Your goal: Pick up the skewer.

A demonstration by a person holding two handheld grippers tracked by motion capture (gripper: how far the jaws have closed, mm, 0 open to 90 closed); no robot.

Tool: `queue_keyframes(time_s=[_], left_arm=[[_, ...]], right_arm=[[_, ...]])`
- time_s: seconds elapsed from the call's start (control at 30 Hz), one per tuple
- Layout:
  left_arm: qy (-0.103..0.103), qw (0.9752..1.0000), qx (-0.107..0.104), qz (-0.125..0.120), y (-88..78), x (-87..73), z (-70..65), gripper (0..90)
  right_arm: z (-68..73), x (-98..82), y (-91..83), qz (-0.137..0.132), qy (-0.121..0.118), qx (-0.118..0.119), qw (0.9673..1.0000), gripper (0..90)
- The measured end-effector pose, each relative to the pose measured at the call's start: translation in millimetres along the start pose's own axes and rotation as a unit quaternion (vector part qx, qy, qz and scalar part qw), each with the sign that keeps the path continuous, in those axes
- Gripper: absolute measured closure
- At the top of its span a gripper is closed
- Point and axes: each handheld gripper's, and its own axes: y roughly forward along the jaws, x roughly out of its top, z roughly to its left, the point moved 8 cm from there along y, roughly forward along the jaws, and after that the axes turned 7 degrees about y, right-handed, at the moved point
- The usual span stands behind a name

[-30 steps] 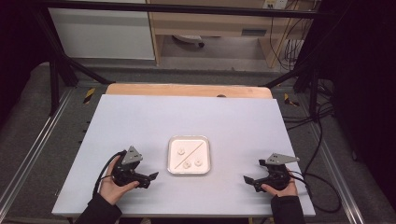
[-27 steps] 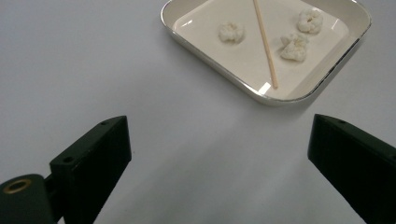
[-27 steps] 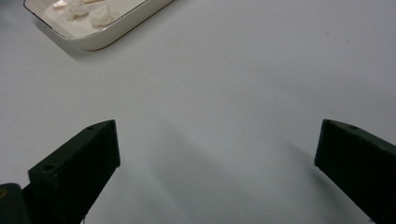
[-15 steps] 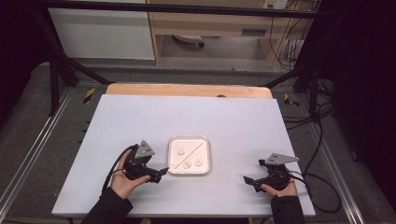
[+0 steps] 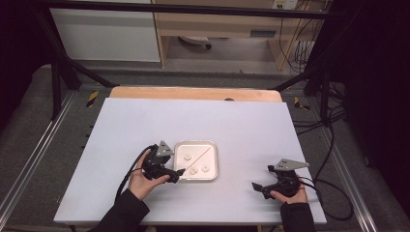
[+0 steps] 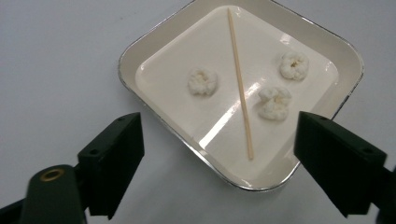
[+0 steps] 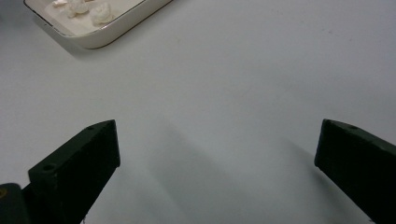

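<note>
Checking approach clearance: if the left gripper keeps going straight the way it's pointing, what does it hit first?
Most likely the near rim of the tray. The left gripper, jaws open, points at it, with the skewer and three white pieces beyond. Height above the table is unclear.

so the left tool (image 5: 178, 172) slid in across the counter (image 5: 121, 125) from well off to the left and now sits jaws wide right at the near left corner of the tray (image 5: 212, 145), over the rim.
</note>
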Motion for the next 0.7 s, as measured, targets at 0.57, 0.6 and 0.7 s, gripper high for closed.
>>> queue_keyframes(time_s=[0.57, 0.6, 0.7], left_arm=[[0.012, 0.9994, -0.021, 0.025, 25.2, 2.6, -15.4, 50.4], [0.013, 0.9993, -0.02, 0.028, 26.0, 2.5, -16.3, 52.4], [0.013, 0.9992, -0.023, 0.029, 27.7, 2.5, -18.3, 61.0]], right_arm=[[-0.2, -0.1, -0.1, 0.001, -0.001, 0.0, 1.0, 0.8], [-0.4, 0.0, 0.0, 0.001, -0.002, 0.001, 1.0, 0.8], [-0.7, -0.2, 0.1, 0.002, -0.003, 0.0, 1.0, 0.8]])
